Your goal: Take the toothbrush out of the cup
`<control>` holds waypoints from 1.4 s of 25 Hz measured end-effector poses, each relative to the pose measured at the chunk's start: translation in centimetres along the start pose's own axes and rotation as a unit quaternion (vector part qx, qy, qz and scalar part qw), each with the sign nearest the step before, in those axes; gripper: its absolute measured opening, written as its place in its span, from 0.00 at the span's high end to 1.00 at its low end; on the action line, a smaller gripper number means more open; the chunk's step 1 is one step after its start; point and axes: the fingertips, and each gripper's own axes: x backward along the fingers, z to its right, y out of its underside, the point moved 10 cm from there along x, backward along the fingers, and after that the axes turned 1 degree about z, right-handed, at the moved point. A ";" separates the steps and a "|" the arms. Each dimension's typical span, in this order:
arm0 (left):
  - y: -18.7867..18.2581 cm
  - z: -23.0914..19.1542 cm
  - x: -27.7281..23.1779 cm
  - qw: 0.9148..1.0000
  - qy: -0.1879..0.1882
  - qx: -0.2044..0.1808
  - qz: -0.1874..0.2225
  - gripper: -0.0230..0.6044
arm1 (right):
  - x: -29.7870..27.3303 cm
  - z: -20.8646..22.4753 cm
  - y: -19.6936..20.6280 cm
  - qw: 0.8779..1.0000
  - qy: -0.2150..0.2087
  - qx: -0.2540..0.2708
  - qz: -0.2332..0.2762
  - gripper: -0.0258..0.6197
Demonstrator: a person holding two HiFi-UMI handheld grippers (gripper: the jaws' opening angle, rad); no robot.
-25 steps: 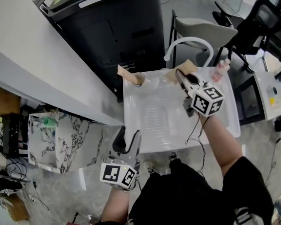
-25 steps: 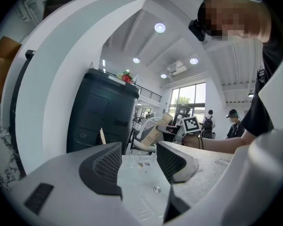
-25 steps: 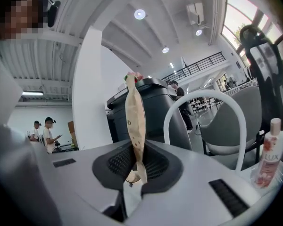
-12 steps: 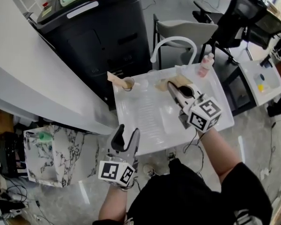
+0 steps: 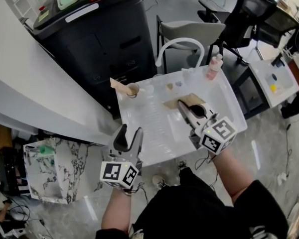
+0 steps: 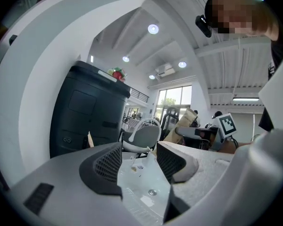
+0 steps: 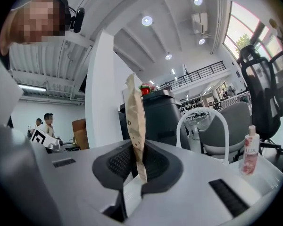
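Observation:
A small cup [image 5: 133, 89] stands at the white sink's [image 5: 154, 126] far left corner, with a brown paper-wrapped stick [image 5: 119, 84] leaning out of it. My right gripper [image 5: 182, 105] hovers over the middle of the sink, shut on a brown paper-wrapped toothbrush packet [image 5: 173, 103]. In the right gripper view the packet [image 7: 136, 121] stands upright, pinched between the pads of that gripper [image 7: 139, 163]. My left gripper [image 5: 128, 135] is at the sink's near left corner, open. Nothing is between its pads [image 6: 108, 161] in the left gripper view.
A white arched faucet [image 5: 182, 46] and a pink bottle [image 5: 212, 67] stand at the sink's far rim, with small items [image 5: 170, 86] between them. Beyond are a black cabinet [image 5: 104, 34] and a grey chair [image 5: 189, 30]. A marble-patterned box [image 5: 55, 166] sits on the floor at the left.
My right gripper has drawn back from the faucet toward the person, with the paper packet in it. The left gripper has shifted a little along the sink's near edge.

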 end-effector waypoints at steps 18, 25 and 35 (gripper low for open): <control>1.9 -9.3 -9.3 0.995 -0.087 0.024 -0.033 0.62 | -2.6 3.3 2.6 0.999 -0.010 -0.034 -0.028 0.92; 4.4 -14.4 -14.0 0.987 -0.136 0.066 -0.054 0.62 | -4.0 5.7 3.7 0.998 -0.011 -0.047 -0.048 0.92; 7.3 -19.0 -19.2 0.976 -0.174 0.110 -0.070 0.62 | -6.0 8.4 5.6 0.995 -0.020 -0.063 -0.078 0.92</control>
